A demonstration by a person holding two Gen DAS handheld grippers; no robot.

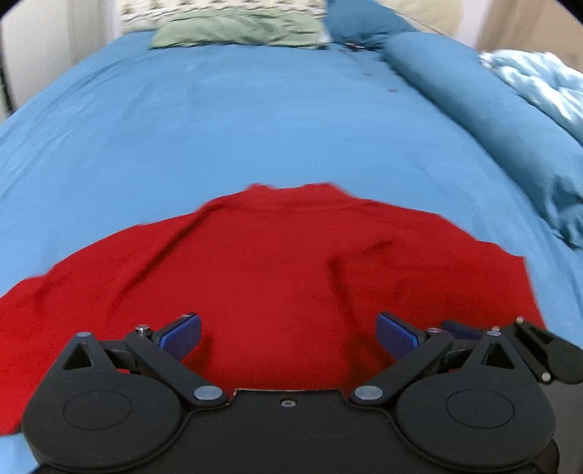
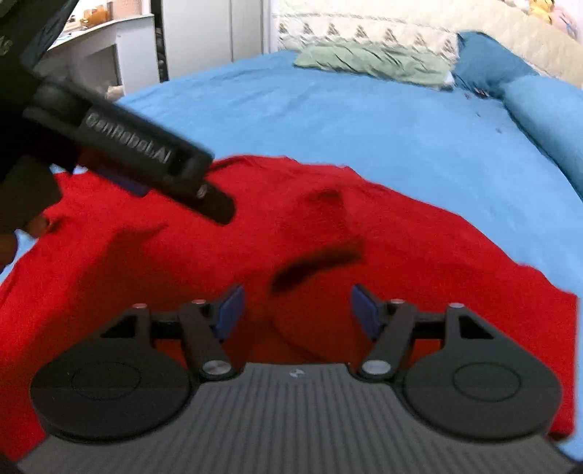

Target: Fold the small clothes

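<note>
A red garment (image 1: 262, 262) lies spread on the blue bed sheet (image 1: 255, 120), with some wrinkles and a raised fold near its middle (image 2: 328, 218). My left gripper (image 1: 289, 337) is open and empty, just above the garment's near part. My right gripper (image 2: 297, 310) is open and empty over the garment's near right part. The left gripper also shows in the right wrist view (image 2: 175, 171) at the upper left, over the garment's left side. The right gripper shows at the right edge of the left wrist view (image 1: 539, 350).
A green pillow (image 1: 240, 31) and a patterned pillow (image 2: 364, 32) lie at the head of the bed. A rolled blue duvet (image 1: 492, 120) runs along the right side. A white desk and cabinet (image 2: 120, 47) stand beyond the bed's left.
</note>
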